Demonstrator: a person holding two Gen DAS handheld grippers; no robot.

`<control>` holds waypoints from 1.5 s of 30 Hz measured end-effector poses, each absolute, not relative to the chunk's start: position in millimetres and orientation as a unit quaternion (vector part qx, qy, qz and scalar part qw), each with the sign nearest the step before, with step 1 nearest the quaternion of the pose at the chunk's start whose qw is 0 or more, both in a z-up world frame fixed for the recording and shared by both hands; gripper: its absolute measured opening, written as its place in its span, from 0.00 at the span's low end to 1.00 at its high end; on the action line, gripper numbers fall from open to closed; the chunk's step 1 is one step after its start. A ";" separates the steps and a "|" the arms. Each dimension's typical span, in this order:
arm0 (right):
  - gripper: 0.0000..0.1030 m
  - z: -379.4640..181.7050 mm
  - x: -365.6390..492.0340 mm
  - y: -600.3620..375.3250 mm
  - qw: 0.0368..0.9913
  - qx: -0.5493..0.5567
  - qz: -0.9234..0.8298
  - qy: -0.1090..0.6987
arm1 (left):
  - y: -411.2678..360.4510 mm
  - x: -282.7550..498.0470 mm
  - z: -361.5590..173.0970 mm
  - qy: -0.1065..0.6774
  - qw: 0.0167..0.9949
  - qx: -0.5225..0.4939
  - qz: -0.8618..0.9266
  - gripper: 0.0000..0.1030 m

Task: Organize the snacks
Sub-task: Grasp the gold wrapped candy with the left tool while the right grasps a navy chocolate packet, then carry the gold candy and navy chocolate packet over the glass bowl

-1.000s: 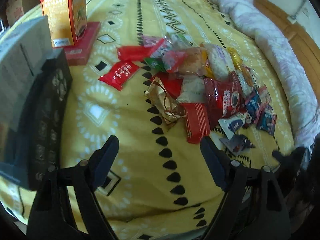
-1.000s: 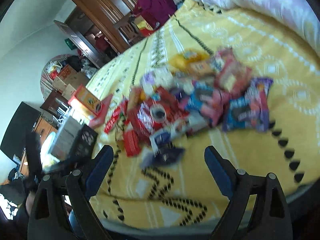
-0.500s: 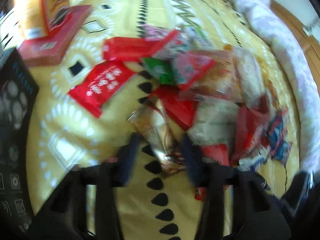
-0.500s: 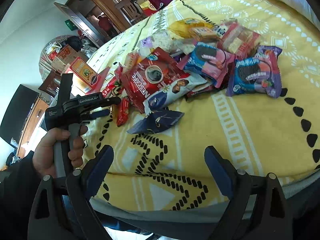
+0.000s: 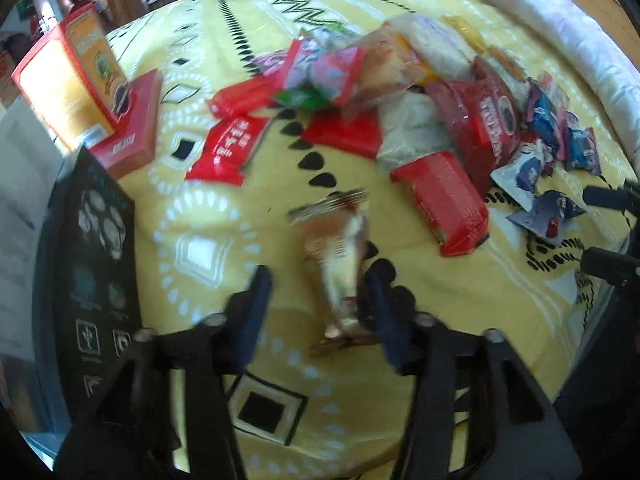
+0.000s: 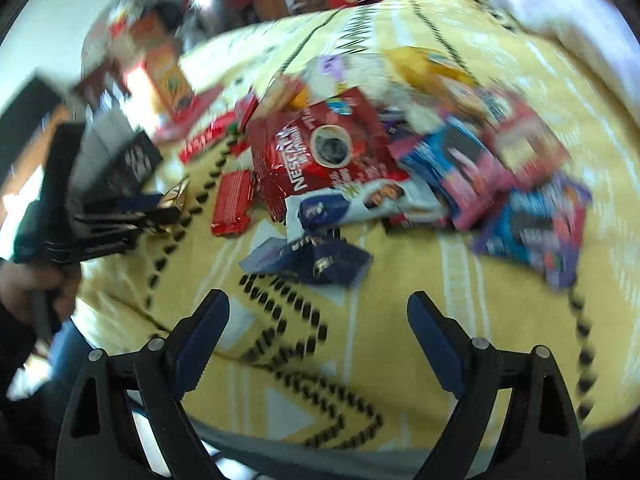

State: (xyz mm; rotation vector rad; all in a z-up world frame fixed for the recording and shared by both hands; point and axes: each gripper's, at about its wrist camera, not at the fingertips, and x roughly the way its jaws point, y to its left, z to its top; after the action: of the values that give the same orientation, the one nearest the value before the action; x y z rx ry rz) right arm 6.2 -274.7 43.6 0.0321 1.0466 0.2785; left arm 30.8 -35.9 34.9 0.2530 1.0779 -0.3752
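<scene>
A pile of snack packets lies on a yellow patterned bedspread (image 5: 208, 248). My left gripper (image 5: 316, 300) has its jaws narrowed around a gold-brown foil snack packet (image 5: 340, 252), held apart from the pile, above the bedspread. Blur hides whether both fingers touch it. In the right wrist view the same gripper (image 6: 160, 210) shows at the left with the gold packet (image 6: 178, 194) at its tips. My right gripper (image 6: 318, 332) is open and empty, just short of a dark blue packet (image 6: 316, 260). A red Nescafe bag (image 6: 320, 156) and a red bar packet (image 5: 440, 202) lie in the pile.
An orange box (image 5: 68, 80) stands on a flat red box (image 5: 132, 132) at the far left. A black box (image 5: 96, 272) stands at the left edge. A white duvet (image 5: 560, 28) runs along the far right. Furniture stands beyond the bed.
My left gripper went into the pile, narrowed around the gold-brown packet and pulled it back from the pile. My right gripper stayed open and swung its view slightly.
</scene>
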 end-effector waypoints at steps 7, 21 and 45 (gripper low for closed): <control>0.90 30.6 35.4 -250.0 0.827 -0.088 0.170 0.528 | -34.5 33.5 28.8 0.507 0.838 0.075 -0.188 0.62; 0.47 23.9 25.5 -265.8 0.826 -0.001 0.170 0.538 | -41.6 35.4 24.0 0.500 0.845 0.070 -0.177 0.26; 0.28 56.5 -9.9 -285.7 0.864 0.092 0.151 0.471 | -30.9 13.4 58.7 0.459 0.875 0.097 -0.121 0.23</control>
State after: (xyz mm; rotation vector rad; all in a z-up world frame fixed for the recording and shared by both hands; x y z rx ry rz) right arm -9.9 -285.7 56.5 0.1920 0.9870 0.3167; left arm 13.4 -30.9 58.7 0.2017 0.9587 -0.2524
